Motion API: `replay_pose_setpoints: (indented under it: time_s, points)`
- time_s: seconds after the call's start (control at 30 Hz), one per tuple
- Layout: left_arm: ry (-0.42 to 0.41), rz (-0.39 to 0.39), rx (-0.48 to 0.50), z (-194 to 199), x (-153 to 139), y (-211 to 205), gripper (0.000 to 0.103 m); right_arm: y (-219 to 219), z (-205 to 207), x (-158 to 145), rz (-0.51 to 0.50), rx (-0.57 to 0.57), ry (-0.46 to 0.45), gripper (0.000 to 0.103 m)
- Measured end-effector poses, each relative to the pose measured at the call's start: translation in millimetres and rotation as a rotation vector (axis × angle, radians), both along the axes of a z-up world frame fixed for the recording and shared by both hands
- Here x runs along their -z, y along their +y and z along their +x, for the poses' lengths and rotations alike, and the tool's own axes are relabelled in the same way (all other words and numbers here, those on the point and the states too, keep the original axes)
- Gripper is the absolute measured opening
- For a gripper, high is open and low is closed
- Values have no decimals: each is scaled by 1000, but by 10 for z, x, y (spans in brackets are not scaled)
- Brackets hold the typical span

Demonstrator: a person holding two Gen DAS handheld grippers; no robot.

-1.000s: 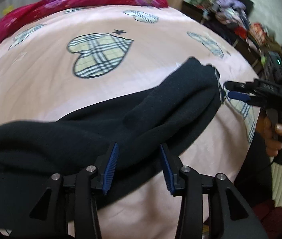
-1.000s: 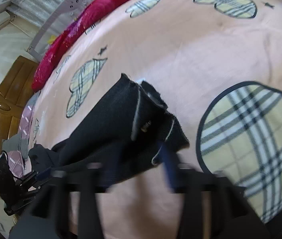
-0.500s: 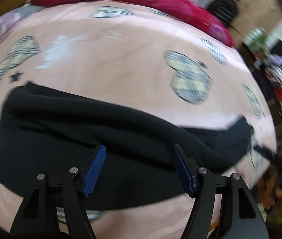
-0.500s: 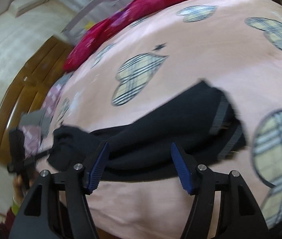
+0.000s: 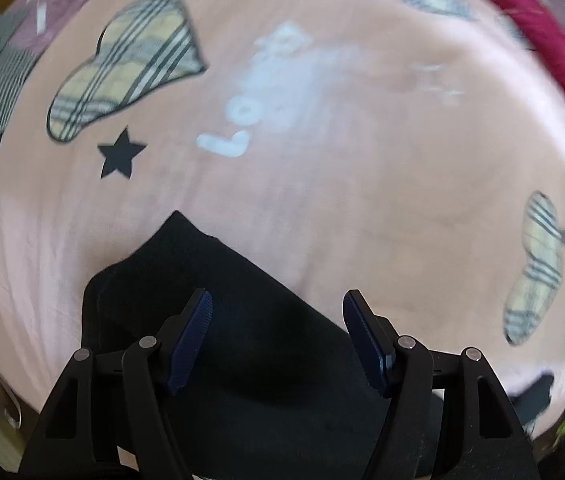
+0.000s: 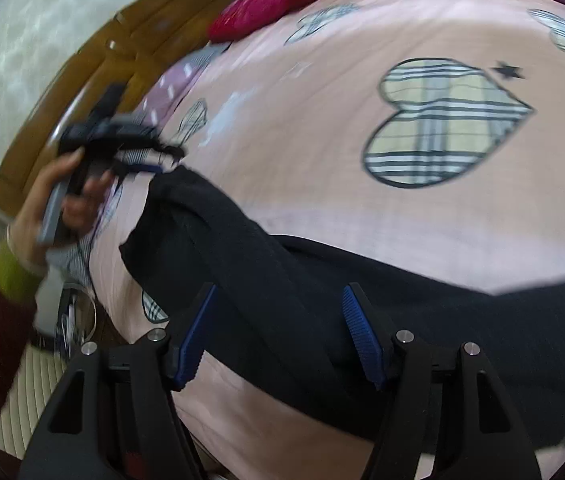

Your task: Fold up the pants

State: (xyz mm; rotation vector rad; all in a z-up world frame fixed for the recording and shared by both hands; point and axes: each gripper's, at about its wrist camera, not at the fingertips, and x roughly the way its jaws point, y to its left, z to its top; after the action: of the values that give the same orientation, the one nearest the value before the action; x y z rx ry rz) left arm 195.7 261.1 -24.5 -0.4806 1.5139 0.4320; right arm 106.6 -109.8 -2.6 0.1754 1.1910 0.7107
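Two grippers, both empty, over the folded strip

Both of your grippers stand wide with nothing between the pads. Left gripper [image 5: 278,336] points down over one end of the pants [image 5: 218,320]; cloth lies under the gap, not pinched. Right gripper [image 6: 278,334] hangs over the middle of the same garment, jaws parted, blue pads clear of the fabric.

Position of pants: flat on the bed, on the pink sheet [image 5: 362,160] with plaid hearts, near its front edge. They lie as one long dark band, legs apparently stacked one on the other; a raised ridge runs along the length in the right wrist view. Colour black or very dark navy, soft knit look, few wrinkles.

Judgement: you are spaced one at the end, one mid-length, likely to take the end and carry it over for a crosswise fold. Your left hand [image 6: 66,200] shows beside that end; blur there makes the cuff edge hard to read.
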Motion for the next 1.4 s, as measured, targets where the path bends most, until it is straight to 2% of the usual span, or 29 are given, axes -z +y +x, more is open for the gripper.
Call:
replay_pose_setpoints:
  time_s: [0.07,0.2,0.3,0.33,0.4,0.43,0.47,0.5,0.53,0.57,0.63,0.87,1.0,1.13,1.27,1.4]
  points:
    - [63,-8,-13,81,171,61,68,119,69,70,-11,-46,8,65]
    - [150,27,-1,140,478,87,69,324,139,190,-24,-125,27,65]
    - [111,86,39,84,507,10,69,464,174,303,-56,-173,34,65]
    - [94,94,53,59,494,-6,65,502,194,324,-66,-184,37,65]
    - [55,111,79,-35,447,-58,46,561,187,381,-77,-212,39,65]
    - [34,120,85,-101,412,-62,24,589,185,403,-82,-224,35,65]
    - [16,114,84,-166,382,-47,12,632,183,426,-88,-237,28,62]
    - [-9,93,77,-244,354,-31,9,665,174,435,-90,-249,17,54]
    - [-36,79,67,-330,320,-10,6,679,171,434,-92,-258,7,32]
    - [-54,71,61,-390,299,0,4,691,170,430,-95,-264,6,24]
    - [-117,51,39,-591,217,20,3,658,175,390,-81,-270,-5,14]
    - [-435,-63,-88,-1458,-291,50,2,586,-18,74,-49,-295,-120,13]
    - [-569,-109,-164,-1892,-475,57,2,593,-196,-62,-88,-332,-217,12]
    - [-672,-133,-203,-2234,-511,1,3,611,-353,-35,-157,-347,-260,12]
    - [-768,-177,-242,-2651,-414,20,3,657,-519,48,-237,-371,-309,12]
    - [-843,-205,-259,-2848,-325,121,3,745,-646,109,-311,-390,-361,12]
